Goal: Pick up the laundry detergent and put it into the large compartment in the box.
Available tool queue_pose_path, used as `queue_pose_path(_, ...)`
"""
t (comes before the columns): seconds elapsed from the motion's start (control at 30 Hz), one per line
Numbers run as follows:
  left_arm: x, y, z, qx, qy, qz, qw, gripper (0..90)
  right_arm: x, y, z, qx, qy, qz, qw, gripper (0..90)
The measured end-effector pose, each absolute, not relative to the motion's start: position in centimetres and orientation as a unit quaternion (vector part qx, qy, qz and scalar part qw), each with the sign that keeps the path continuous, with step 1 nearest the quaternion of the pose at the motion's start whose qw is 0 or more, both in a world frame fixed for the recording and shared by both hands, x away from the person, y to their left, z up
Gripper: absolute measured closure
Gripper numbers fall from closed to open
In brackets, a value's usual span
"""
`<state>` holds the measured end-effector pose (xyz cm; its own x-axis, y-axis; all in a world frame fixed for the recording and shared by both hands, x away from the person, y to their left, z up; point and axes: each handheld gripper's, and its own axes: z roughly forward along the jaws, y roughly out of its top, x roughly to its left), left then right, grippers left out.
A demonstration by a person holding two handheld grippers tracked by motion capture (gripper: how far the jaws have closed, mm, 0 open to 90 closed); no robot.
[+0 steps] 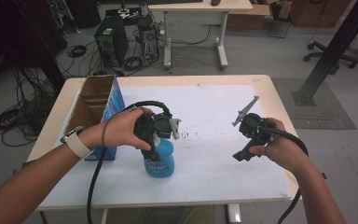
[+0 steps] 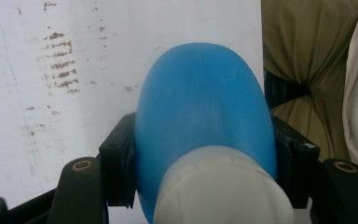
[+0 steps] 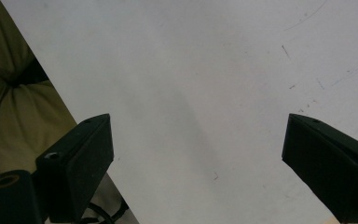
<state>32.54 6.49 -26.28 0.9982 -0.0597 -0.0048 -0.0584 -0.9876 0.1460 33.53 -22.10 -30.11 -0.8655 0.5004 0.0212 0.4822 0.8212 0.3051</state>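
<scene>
A blue plastic bottle with a white top stands upright on the white table sheet, near the front centre. My left gripper comes down over it from above and is shut on its upper part. In the left gripper view the blue bottle sits between the two black pads, which press its sides. My right gripper hovers at the right of the table, jaws wide apart with nothing between them. The right gripper view looks down on the bare white sheet between the open gripper.
An open cardboard box with a blue side stands at the table's left, just behind my left wrist. Beyond the table are a computer tower, cables on the floor and a second desk. A black post rises at the right.
</scene>
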Motion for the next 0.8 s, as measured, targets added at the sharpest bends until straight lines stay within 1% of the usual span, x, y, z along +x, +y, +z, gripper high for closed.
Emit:
queue_pose_path(0.43, 32.0, 6.6, -24.7, 0.997, -0.014, -0.001, 0.076, 37.1, 33.5, -21.9, -30.0, 0.254, 0.955, 0.151, 0.031, 8.9)
queue_pose_path(0.8, 32.0, 6.9, -23.4, 0.997, 0.022, -0.001, 0.07, 37.1, 33.4, -21.9, -30.0, 0.253, 0.955, 0.152, 0.032, 8.9)
